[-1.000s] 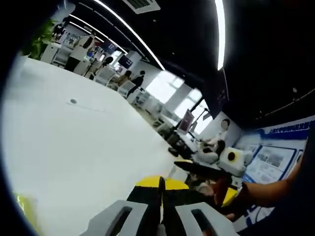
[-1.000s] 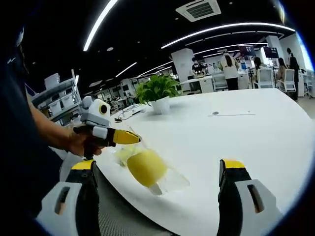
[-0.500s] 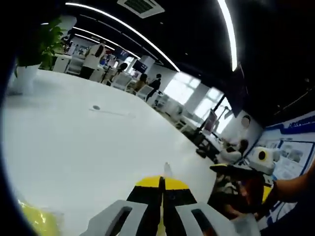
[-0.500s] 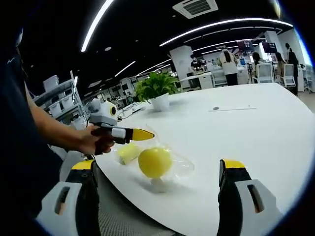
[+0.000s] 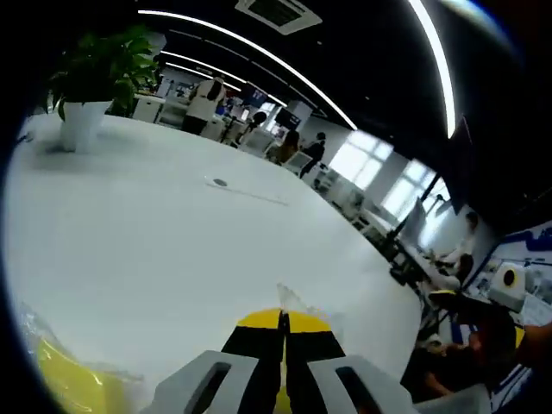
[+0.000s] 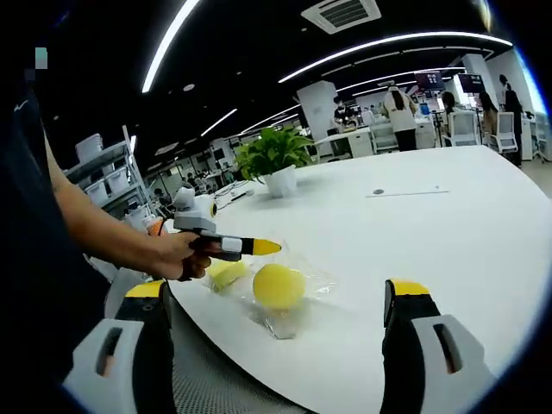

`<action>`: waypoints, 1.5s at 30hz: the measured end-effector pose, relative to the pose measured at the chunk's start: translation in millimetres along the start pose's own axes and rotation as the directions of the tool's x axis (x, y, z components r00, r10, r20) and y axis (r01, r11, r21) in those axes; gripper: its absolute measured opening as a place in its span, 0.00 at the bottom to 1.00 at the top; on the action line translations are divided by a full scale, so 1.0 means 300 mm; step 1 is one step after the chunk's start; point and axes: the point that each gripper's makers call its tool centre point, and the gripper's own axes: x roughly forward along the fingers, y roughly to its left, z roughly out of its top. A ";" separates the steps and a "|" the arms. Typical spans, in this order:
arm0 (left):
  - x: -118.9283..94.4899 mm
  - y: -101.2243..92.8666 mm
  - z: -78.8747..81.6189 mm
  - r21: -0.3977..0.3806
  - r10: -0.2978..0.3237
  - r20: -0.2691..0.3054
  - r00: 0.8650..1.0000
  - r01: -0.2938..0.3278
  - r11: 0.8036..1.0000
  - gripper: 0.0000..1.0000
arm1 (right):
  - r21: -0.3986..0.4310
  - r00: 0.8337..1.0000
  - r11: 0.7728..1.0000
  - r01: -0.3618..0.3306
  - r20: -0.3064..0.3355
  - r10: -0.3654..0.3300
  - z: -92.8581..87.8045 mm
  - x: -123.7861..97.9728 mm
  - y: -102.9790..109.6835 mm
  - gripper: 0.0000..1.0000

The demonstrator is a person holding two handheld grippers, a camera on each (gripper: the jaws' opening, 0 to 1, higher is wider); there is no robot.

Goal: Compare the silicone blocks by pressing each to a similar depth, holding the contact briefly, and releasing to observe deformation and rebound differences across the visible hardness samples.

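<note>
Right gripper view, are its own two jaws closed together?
No, the right gripper's jaws stand wide apart, with the white table showing between them.

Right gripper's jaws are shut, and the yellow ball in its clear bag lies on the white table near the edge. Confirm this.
Not quite: the right gripper has its jaws wide open, as the right gripper view shows. The rest holds: the yellow ball in its clear bag lies on the white table near the edge.
</note>
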 end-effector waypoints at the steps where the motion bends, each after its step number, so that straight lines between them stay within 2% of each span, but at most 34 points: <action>1: 0.002 0.008 -0.005 0.002 0.007 -0.004 1.000 -0.007 1.000 0.00 | 0.000 1.000 1.000 0.000 0.000 0.000 0.000 0.001 0.001 0.96; 4: 0.011 0.036 -0.016 0.012 0.027 -0.012 1.000 -0.027 1.000 0.00 | 0.002 1.000 1.000 0.002 -0.006 -0.002 -0.007 0.003 -0.006 0.96; 5: 0.014 0.051 -0.018 -0.009 0.057 -0.007 0.998 -0.057 0.998 0.00 | 0.003 1.000 1.000 0.004 -0.007 -0.004 -0.007 0.003 -0.006 0.96; 7: 0.019 0.064 -0.020 -0.019 0.058 -0.001 0.998 -0.058 0.998 0.00 | 0.007 1.000 1.000 0.006 -0.005 -0.006 -0.006 0.003 -0.008 0.96; 8: 0.023 0.079 -0.029 -0.025 0.077 -0.012 0.997 -0.077 0.997 0.00 | 0.010 1.000 1.000 0.009 -0.006 -0.009 -0.008 0.004 -0.010 0.96; 9: 0.025 0.099 -0.037 -0.050 0.123 -0.024 0.992 -0.124 0.991 0.00 | 0.012 1.000 1.000 0.009 -0.006 -0.009 -0.008 0.005 -0.011 0.96; 10: 0.029 0.085 -0.034 -0.019 0.095 -0.017 0.995 -0.095 0.995 0.00 | 0.016 1.000 1.000 0.009 -0.006 -0.009 -0.009 0.005 -0.011 0.96; 11: 0.032 0.084 -0.035 -0.023 0.094 -0.019 0.995 -0.094 0.995 0.00 | 0.018 1.000 1.000 0.009 -0.006 -0.009 -0.009 0.006 -0.011 0.96; 19: 0.037 0.146 -0.084 -0.008 0.160 -0.083 0.984 -0.161 0.987 0.00 | 0.015 1.000 1.000 0.006 -0.014 -0.006 -0.011 0.018 -0.005 0.96; 27: 0.044 0.163 -0.100 0.014 0.184 -0.107 0.977 -0.183 0.983 0.00 | 0.019 1.000 1.000 0.002 -0.023 -0.002 -0.020 0.019 -0.003 0.96; 33: 0.042 0.180 -0.113 0.073 0.207 -0.126 0.970 -0.200 0.977 0.00 | 0.013 1.000 1.000 0.003 -0.022 -0.003 -0.013 0.020 0.003 0.96; 36: 0.038 0.182 -0.111 0.064 0.207 -0.130 0.970 -0.200 0.978 0.01 | 0.014 1.000 1.000 0.003 -0.019 -0.002 -0.011 0.021 0.004 0.96; 38: 0.036 0.188 -0.107 0.077 0.210 -0.131 0.969 -0.201 0.977 0.09 | 0.012 1.000 1.000 0.002 -0.019 -0.002 -0.011 0.021 0.006 0.96; 42: 0.024 0.189 -0.077 0.068 0.198 -0.113 0.974 -0.191 0.979 0.45 | 0.011 1.000 1.000 0.001 -0.018 0.000 -0.012 0.023 0.011 0.96; 44: 0.028 0.157 -0.041 0.079 0.151 -0.068 0.986 -0.145 0.986 0.61 | 0.008 1.000 1.000 0.003 -0.015 -0.002 -0.009 0.024 0.011 0.96; 45: 0.028 0.142 -0.014 0.110 0.126 -0.041 0.991 -0.121 0.987 0.70 | 0.006 1.000 1.000 0.002 -0.013 -0.002 -0.007 0.025 0.012 0.96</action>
